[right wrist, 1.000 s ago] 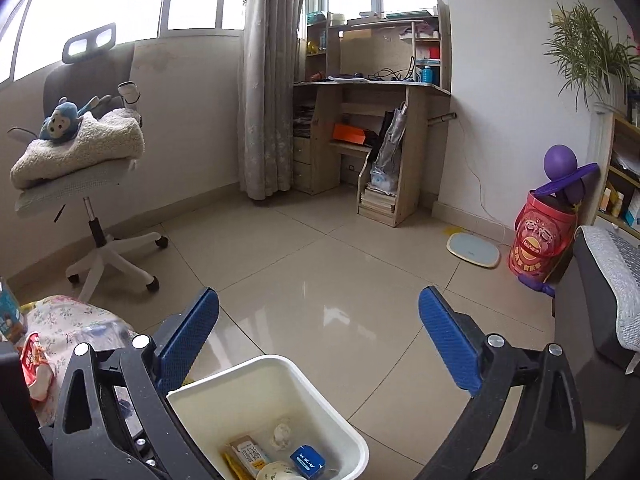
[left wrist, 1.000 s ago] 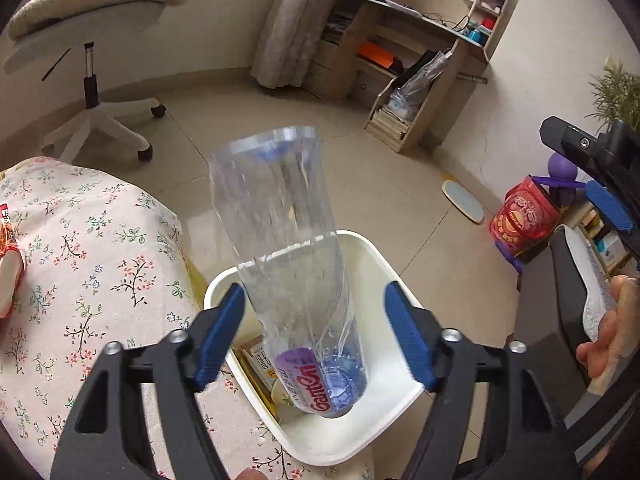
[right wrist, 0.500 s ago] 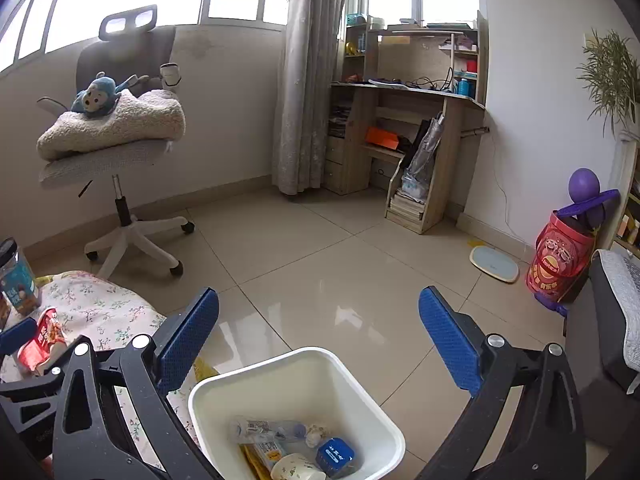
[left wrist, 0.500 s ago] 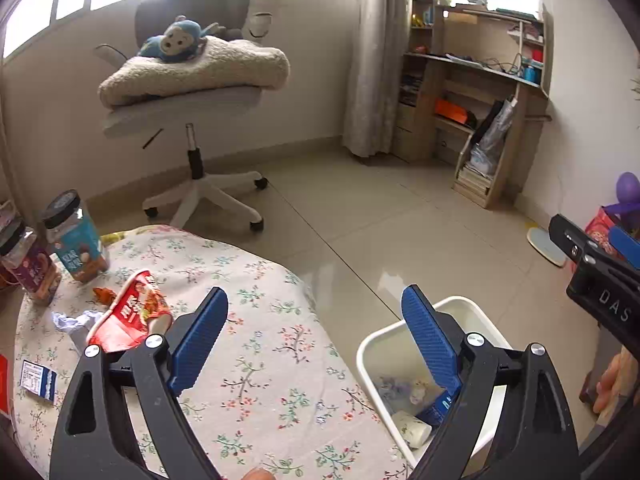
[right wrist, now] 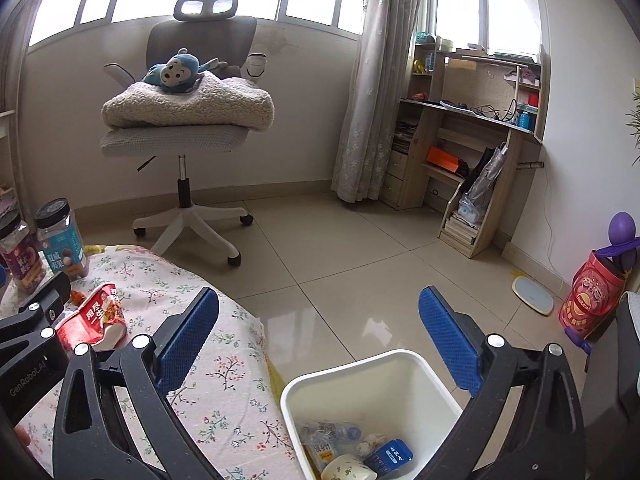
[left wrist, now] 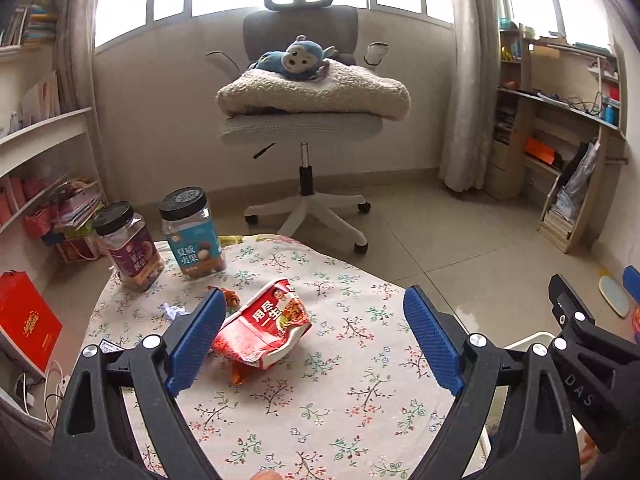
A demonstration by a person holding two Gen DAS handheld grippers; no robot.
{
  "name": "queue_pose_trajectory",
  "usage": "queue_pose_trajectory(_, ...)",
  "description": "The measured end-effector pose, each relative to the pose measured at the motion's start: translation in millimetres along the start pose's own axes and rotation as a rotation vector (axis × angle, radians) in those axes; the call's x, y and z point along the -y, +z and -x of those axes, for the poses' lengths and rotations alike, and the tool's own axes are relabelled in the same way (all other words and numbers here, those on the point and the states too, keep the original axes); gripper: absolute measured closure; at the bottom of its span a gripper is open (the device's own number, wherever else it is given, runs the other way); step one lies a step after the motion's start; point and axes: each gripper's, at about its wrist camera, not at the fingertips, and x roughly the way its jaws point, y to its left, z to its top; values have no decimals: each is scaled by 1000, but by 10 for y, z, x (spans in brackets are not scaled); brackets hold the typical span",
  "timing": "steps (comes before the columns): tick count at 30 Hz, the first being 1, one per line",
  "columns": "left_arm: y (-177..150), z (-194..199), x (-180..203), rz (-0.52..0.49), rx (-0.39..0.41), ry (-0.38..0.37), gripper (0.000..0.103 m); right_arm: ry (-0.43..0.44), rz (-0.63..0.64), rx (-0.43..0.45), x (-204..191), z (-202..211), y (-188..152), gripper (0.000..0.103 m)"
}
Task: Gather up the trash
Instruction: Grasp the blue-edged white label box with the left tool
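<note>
Both my grippers, left (left wrist: 312, 344) and right (right wrist: 318, 336), gape empty; one crushed red cup (left wrist: 264, 330), two jars (left wrist: 158, 242), one bin (right wrist: 340, 380).

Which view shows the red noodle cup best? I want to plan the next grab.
The left wrist view: the crushed red noodle cup lies whole on the floral cloth. In the right wrist view, the left hand-held gripper partly hides the cup at the edge.

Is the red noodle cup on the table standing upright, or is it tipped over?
Tipped over. The red noodle cup lies on its side on the floral tablecloth, crushed, with its printed wall facing up.
</note>
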Motion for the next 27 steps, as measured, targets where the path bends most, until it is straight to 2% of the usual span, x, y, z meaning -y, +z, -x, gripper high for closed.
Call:
queue_pose_trajectory(5, -83, -110, -403, 55, -36, 110, 12, 77, 0, -24, -312, -4, -17, 7)
queue_pose_trajectory(8, -169, -282, -740, 112, -102, 195, 11, 128, 9, -40, -538, -16, -54, 7)
queue_pose_trajectory(10, -248, -426, -1020, 173, -152, 251, 11, 163, 19, -53, -694, -29, -80, 7)
queue_pose_trajectory(13, -397, -724, -1509, 289, -268, 340, 11, 203, 38, -81, -922, -72, -125, 7)
queue_pose_trajectory(18, -840, -1253, -2456, 609, -488, 457, 11, 227, 102, -106, -1217, -139, -199, 7)
queue_pose_trajectory(21, -994, -1432, -2862, 727, -520, 548, 11, 221, 138, -115, -1312, -187, -235, 7)
queue_pose_trajectory(27, -1079, -1744, -3205, 811, -587, 634, 11, 216, 159, -178, -1368, -365, -278, 7)
